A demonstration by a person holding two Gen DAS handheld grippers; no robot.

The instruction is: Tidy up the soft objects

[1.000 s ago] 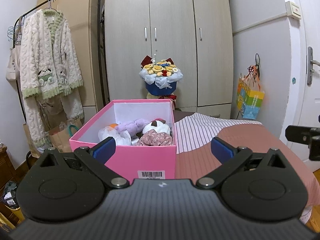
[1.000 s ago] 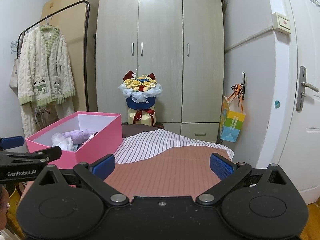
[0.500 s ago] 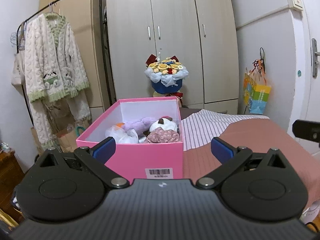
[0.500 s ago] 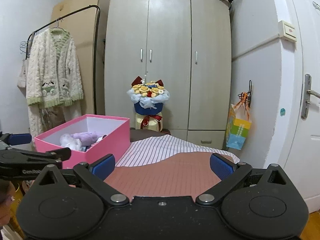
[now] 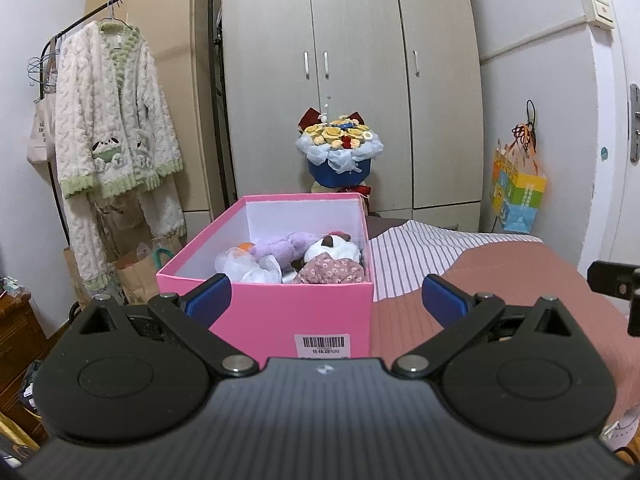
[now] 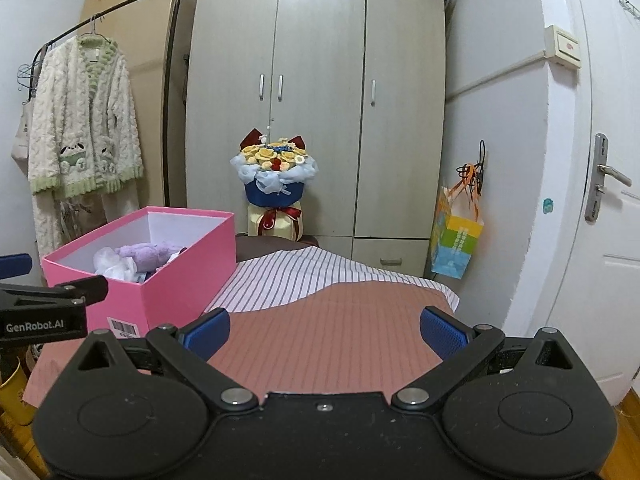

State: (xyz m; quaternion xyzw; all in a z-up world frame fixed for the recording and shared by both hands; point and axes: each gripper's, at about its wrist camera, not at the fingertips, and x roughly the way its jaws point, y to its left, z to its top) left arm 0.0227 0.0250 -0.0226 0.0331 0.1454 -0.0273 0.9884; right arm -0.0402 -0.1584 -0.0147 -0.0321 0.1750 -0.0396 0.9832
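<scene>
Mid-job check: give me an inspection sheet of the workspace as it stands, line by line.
Surface: bed with pink cover, striped sheet at its far end.
Job's things: pink box open on the bed, holding purple plush, white plush, floral fabric piece.
Clutter: nothing seen on the cover.
Grippers: left gripper open, empty, facing the box; right gripper open, empty, over the cover.
Cables: nothing seen.
Surroundings: wardrobe, bouquet, hanging robe, gift bag, door.

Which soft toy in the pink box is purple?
The long purple plush in the middle of the pink box; the others are a white one and a floral one.
</scene>
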